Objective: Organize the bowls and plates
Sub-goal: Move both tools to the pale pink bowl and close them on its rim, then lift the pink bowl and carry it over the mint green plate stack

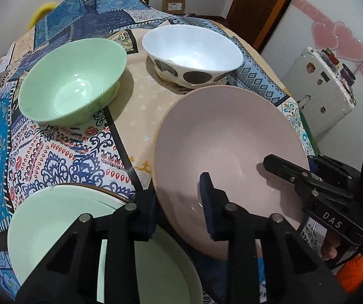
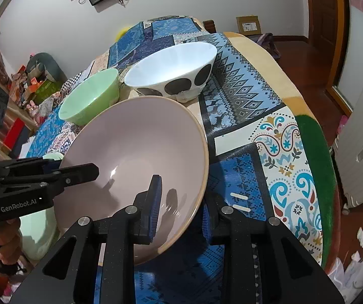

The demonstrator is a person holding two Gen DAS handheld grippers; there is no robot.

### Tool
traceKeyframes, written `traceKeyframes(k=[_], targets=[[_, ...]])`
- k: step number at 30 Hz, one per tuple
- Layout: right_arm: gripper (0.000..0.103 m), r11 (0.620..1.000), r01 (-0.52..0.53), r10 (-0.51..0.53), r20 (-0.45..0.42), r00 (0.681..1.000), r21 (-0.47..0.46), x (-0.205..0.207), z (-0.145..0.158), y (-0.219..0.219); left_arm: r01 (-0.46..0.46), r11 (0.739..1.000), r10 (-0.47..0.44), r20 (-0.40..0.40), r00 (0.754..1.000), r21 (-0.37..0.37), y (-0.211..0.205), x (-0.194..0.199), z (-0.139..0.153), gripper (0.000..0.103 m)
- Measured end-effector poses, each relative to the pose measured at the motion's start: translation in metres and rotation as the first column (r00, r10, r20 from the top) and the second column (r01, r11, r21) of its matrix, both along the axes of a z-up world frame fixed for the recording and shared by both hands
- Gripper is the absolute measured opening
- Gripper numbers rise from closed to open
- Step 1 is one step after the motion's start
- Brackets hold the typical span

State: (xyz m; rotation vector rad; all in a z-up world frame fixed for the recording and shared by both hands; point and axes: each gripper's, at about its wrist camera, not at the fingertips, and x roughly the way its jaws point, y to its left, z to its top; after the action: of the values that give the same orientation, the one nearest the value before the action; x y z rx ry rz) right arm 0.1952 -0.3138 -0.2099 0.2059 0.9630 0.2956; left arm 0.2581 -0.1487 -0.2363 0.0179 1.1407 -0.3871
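the pink bowl (image 1: 222,136) sits tilted at the near right of the table (image 2: 270,58), its far rim almost at the foot of the white bowl with dark spots (image 1: 191,53) and its near-left edge over the stacked pale green plates (image 1: 54,223). the left gripper (image 1: 178,215) is clamped on the bowl's near-left rim, one blue-padded finger inside, the other outside. the right gripper (image 2: 181,210) is clamped narrow on the near-right rim in the same way. in the left wrist view the right gripper comes in from the right, with its upper finger over the bowl's inner wall.

open cloth lies between the green bowl (image 1: 72,81) and the pink one, and more to the right of the pink bowl before the table's curved right edge. beyond that edge are the floor and a white case (image 1: 325,86).

count: three bowls, pink, green and white. at least two plates are at near left.

the pink bowl is wide, shallow and glossy, with a tan rim.
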Motion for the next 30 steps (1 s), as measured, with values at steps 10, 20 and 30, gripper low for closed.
traceKeyframes(k=[10, 20, 30], targets=[[0.025, 1.000, 0.000, 0.001, 0.048, 0.999, -0.004, -0.012, 0.025, 0.008, -0.016, 1.000, 0.016, 0.038, 0.999, -0.013, 0.005, -0.012, 0.022, 0.030], [0.025, 0.999, -0.037, 0.038, 0.125, 0.991, -0.005, -0.026, 0.058, 0.035, -0.045, 0.998, 0.050, 0.122, 0.991, -0.045, 0.030, -0.041, 0.065, 0.030], [0.025, 0.996, -0.090, 0.091, 0.171, 0.981, -0.015, -0.037, 0.074, 0.072, -0.095, 0.993, 0.106, 0.174, 0.979, -0.071, 0.069, -0.071, 0.097, 0.030]])
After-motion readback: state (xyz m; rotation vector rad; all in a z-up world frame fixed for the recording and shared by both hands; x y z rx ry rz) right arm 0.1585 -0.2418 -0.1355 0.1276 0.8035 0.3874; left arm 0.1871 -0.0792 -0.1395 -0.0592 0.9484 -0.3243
